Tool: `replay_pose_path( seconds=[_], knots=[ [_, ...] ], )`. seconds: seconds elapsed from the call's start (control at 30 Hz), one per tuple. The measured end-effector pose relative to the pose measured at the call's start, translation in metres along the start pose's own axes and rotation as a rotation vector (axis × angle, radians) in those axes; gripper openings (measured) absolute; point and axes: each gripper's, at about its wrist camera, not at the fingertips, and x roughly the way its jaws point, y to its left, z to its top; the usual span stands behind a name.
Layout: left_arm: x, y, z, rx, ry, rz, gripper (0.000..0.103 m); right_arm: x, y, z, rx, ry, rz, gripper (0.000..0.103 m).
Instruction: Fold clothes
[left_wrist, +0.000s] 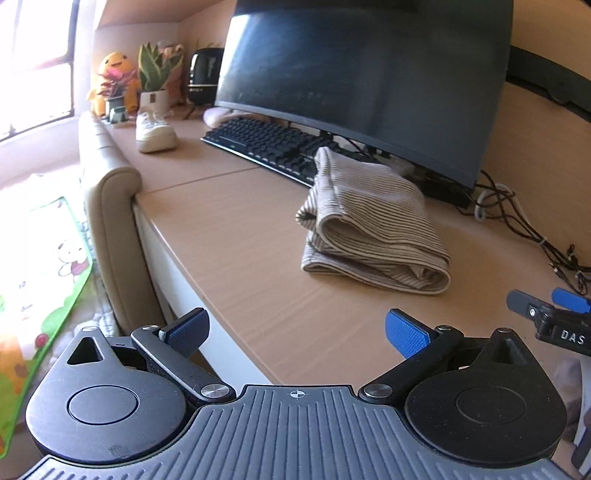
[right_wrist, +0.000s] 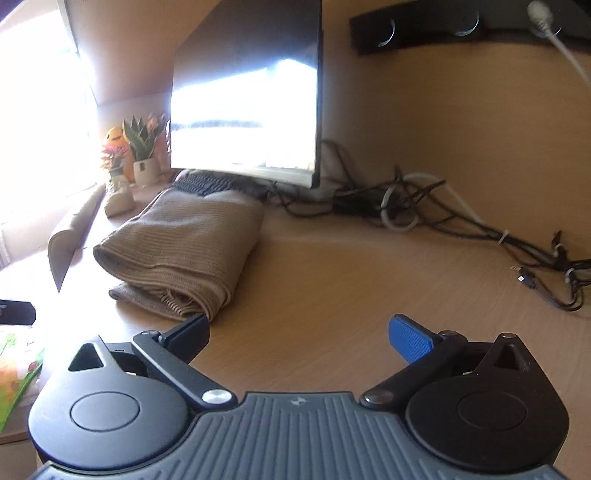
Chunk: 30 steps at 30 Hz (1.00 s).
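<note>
A beige striped garment (left_wrist: 373, 225) lies folded in a thick bundle on the wooden desk (left_wrist: 236, 236), in front of the monitor. My left gripper (left_wrist: 295, 332) hangs open near the desk's front edge, well short of the garment, nothing between its blue pads. In the right wrist view the same folded garment (right_wrist: 184, 251) sits ahead and to the left. My right gripper (right_wrist: 299, 336) is open and empty over bare desk (right_wrist: 351, 288), its left finger close to the bundle's near corner. The right gripper's tip (left_wrist: 554, 314) shows at the right edge of the left wrist view.
A dark monitor (left_wrist: 369, 81) and black keyboard (left_wrist: 266, 144) stand behind the garment. A white shoe (left_wrist: 155, 133), potted plants (left_wrist: 155, 77) and a yellow plush toy (left_wrist: 114, 74) sit at the far left. Tangled cables (right_wrist: 443, 218) run along the back right. A padded armrest (left_wrist: 107, 206) borders the desk's left edge.
</note>
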Motion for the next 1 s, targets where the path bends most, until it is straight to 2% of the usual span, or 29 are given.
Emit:
replay_pose_path(
  seconds=[0.27,0.5,1.0],
  knots=[
    [0.004,0.004,-0.001,-0.028,0.016,0.000,0.103,-0.007,0.016,0.000,-0.095,-0.049,-0.019,0.103],
    [0.004,0.003,-0.002,-0.011,0.018,0.002,0.103,-0.011,0.008,0.000,-0.058,-0.071,-0.022,0.103],
    [0.001,0.003,-0.005,-0.008,0.021,0.014,0.103,-0.011,0.007,0.000,-0.068,-0.069,-0.018,0.103]
  ],
)
